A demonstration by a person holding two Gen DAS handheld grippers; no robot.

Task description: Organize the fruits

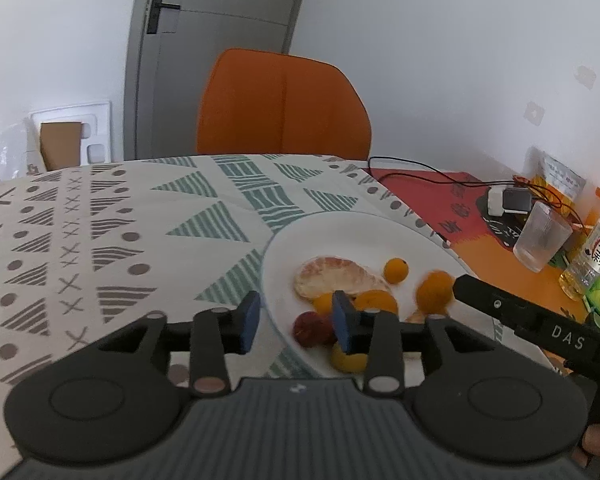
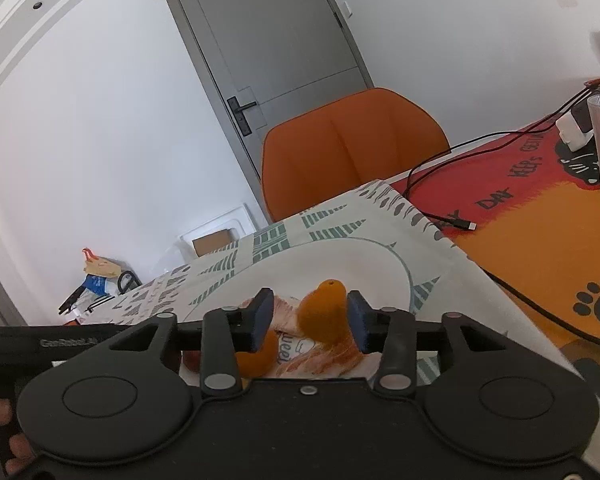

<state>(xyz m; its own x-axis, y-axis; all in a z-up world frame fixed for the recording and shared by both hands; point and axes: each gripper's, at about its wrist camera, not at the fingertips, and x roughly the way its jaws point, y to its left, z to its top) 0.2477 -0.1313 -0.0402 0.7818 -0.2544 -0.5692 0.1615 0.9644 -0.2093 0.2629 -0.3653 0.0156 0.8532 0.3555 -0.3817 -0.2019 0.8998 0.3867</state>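
A white plate (image 1: pixel 340 236) on the patterned cloth holds a peeled citrus piece (image 1: pixel 332 276), several small orange fruits (image 1: pixel 396 270) and a red fruit (image 1: pixel 312 330). My left gripper (image 1: pixel 296 322) is open over the plate's near-left rim, holding nothing. My right gripper (image 2: pixel 310 320) is open over the plate (image 2: pixel 360 264), with a small orange fruit (image 2: pixel 325 312) blurred between its jaws, against the right pad (image 2: pixel 358 326) and apart from the left one. The same fruit (image 1: pixel 436 292) and the right gripper's finger (image 1: pixel 500 304) show in the left wrist view.
An orange chair (image 1: pixel 284 104) stands behind the table. On the red-orange mat (image 2: pixel 540 232) at the right lie a black cable (image 2: pixel 440 168), a ribbed glass (image 1: pixel 542 238), a charger (image 1: pixel 508 200) and a bottle (image 1: pixel 592 256).
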